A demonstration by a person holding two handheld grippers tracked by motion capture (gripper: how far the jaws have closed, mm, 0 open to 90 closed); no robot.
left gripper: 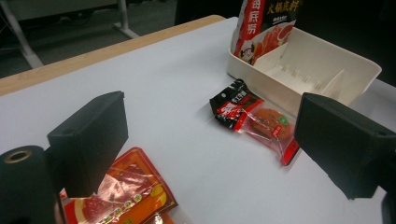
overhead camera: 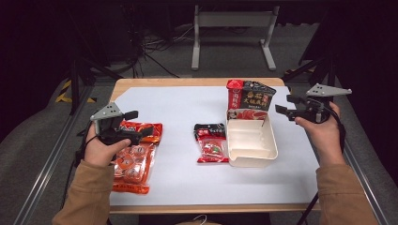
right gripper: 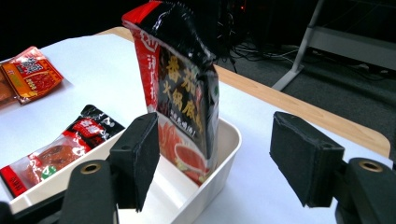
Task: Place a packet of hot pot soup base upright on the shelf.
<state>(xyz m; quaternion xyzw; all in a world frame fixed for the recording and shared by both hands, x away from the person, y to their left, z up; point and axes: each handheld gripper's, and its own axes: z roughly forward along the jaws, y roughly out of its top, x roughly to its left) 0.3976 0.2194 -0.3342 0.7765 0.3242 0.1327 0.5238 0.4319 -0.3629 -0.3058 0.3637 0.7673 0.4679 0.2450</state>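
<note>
Two tan sleeves come in at the bottom of the high view, and each hand carries a gripper over a white sheet (overhead camera: 173,173) that covers a wooden table (overhead camera: 197,82). At the left, the left gripper (overhead camera: 141,123) hangs with its jaws apart and empty above some orange-red packets (overhead camera: 133,164). At the right, the right gripper (overhead camera: 284,105) stands beside the table edge, jaws wide apart, near a black and red sauce pouch (overhead camera: 249,100) which stands upright in the far end of a cream tray (overhead camera: 270,145). A small red and black packet (overhead camera: 210,142) lies just left of the tray. Behind the table are grey carpet, cables and a white metal frame (overhead camera: 233,33) in a dark room. From the left gripper view, its two black jaws frame the small packet and the tray with its dividers. From the right gripper view, the open jaws hold nothing; the pouch leans in the tray corner beyond them.
</note>
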